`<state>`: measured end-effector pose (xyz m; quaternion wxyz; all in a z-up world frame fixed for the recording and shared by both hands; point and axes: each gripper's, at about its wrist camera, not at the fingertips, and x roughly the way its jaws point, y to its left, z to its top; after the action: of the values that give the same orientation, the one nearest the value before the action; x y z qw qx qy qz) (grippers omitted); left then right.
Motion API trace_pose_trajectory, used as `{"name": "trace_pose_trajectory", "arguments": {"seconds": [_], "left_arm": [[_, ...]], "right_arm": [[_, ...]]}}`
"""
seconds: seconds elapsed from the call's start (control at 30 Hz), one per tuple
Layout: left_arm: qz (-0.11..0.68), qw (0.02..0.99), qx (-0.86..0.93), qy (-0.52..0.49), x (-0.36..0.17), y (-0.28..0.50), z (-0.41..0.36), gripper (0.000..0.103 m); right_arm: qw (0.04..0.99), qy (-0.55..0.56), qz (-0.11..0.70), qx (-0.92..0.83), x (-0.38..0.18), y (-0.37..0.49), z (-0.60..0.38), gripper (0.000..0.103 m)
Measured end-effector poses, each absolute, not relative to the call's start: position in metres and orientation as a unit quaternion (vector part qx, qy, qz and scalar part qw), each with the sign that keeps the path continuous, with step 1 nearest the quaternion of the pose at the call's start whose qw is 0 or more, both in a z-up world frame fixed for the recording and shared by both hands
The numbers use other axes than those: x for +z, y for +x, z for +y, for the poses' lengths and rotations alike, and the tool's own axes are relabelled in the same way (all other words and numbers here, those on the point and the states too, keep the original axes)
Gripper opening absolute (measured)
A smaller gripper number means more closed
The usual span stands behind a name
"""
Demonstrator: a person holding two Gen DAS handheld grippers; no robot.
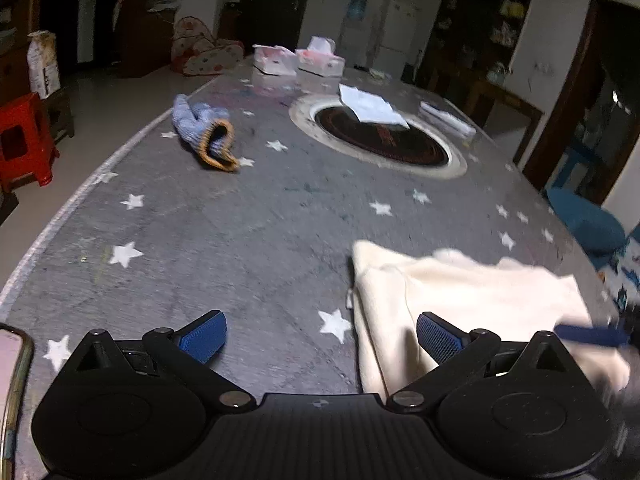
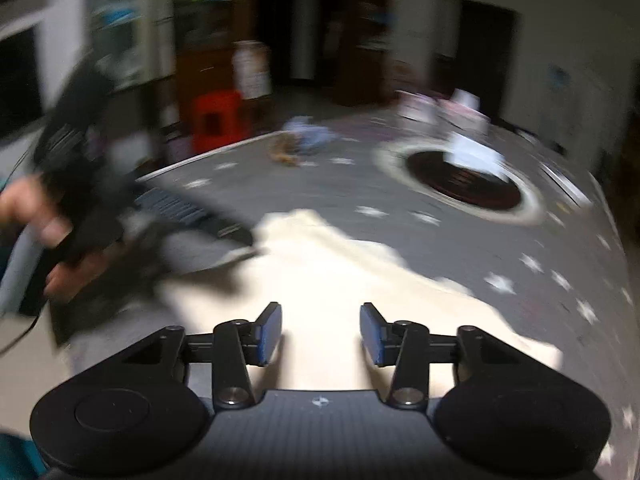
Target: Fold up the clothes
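A cream garment (image 1: 460, 296), soft and partly folded with one layer lapped over another, lies flat on the near right part of the grey star-patterned table (image 1: 240, 240), while a small blue knitted piece with an orange cuff (image 1: 206, 134) lies crumpled, well apart, toward the far left edge.

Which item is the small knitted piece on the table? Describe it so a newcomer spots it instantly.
Start at the round grey star-patterned table and find the dark circular inset at its middle. To the left of that inset, near the table's edge, lies the blue knitted piece, crumpled, apart from everything else. Its orange-brown ribbed cuff sets it apart from the large cream garment near the grippers.
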<state>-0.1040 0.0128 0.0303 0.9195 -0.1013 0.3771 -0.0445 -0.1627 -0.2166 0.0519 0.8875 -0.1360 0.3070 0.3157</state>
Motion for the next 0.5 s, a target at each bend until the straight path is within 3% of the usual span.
{"name": "trace_pose_trajectory", "arguments": {"seconds": [0.37, 0.43, 0.5], "left_arm": [[0.39, 0.89, -0.077, -0.223, 0.037, -0.113, 0.035, 0.102], [0.394, 0.883, -0.082, -0.241, 0.036, -0.113, 0.036, 0.102], [0.397, 0.879, -0.087, -0.25, 0.035, -0.113, 0.034, 0.102]], "right_arm": [[0.84, -0.25, 0.273, 0.396, 0.033, -0.199, -0.134, 0.046], [0.843, -0.261, 0.274, 0.383, 0.03, -0.199, -0.128, 0.037], [0.848, -0.262, 0.274, 0.371, 0.03, -0.197, -0.126, 0.022]]}}
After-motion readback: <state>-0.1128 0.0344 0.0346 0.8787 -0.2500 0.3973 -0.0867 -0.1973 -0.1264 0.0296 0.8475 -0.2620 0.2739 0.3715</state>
